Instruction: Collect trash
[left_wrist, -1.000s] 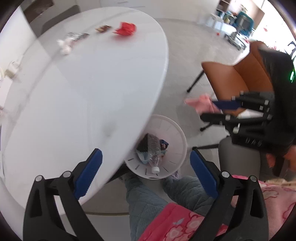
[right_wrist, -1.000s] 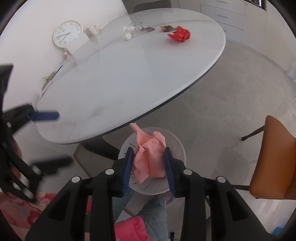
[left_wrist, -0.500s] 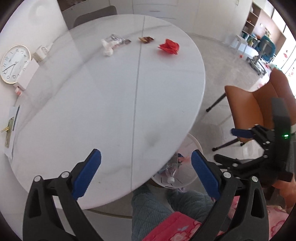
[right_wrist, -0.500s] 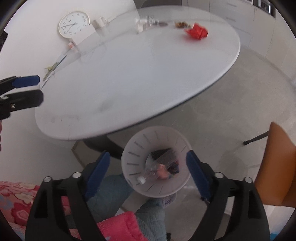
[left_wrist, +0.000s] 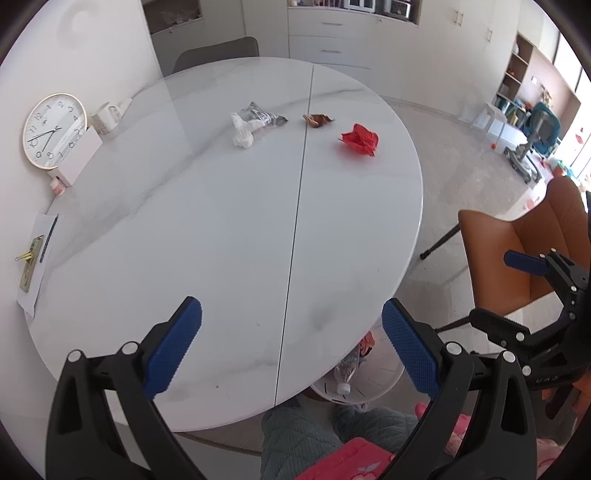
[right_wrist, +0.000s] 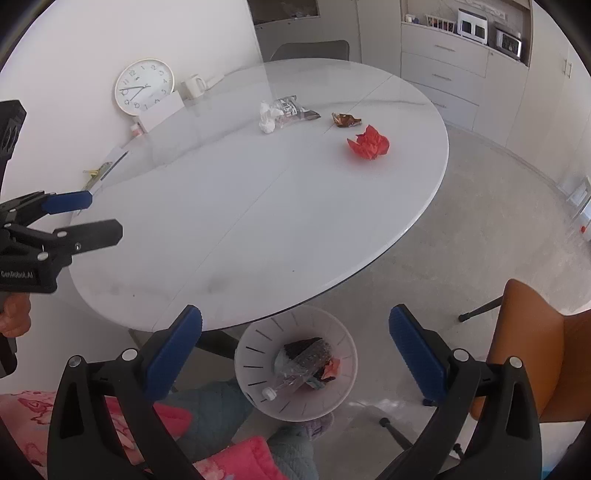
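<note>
A crumpled red paper (left_wrist: 359, 139) (right_wrist: 369, 143), a brown wrapper (left_wrist: 317, 120) (right_wrist: 345, 119), a white tissue wad (left_wrist: 242, 133) (right_wrist: 266, 118) and a silver wrapper (left_wrist: 264, 116) (right_wrist: 291, 107) lie at the far side of the white oval table (left_wrist: 221, 229) (right_wrist: 258, 206). A white trash bin (right_wrist: 255, 350) on the floor under the near table edge holds a plastic bottle (right_wrist: 295, 371) and other trash. My left gripper (left_wrist: 291, 336) is open and empty above the near table edge. My right gripper (right_wrist: 295, 336) is open and empty above the bin.
A clock (left_wrist: 51, 131), a mug (left_wrist: 105, 118), a white box (left_wrist: 79, 153) and papers with clips (left_wrist: 35, 254) sit along the table's left side by the wall. An orange chair (right_wrist: 539, 354) stands at the right. The person's legs (right_wrist: 221, 417) are beside the bin.
My right gripper opened and the pink crumpled paper it held dropped into the bin. Both grippers then rose and tilted up toward the table.
</note>
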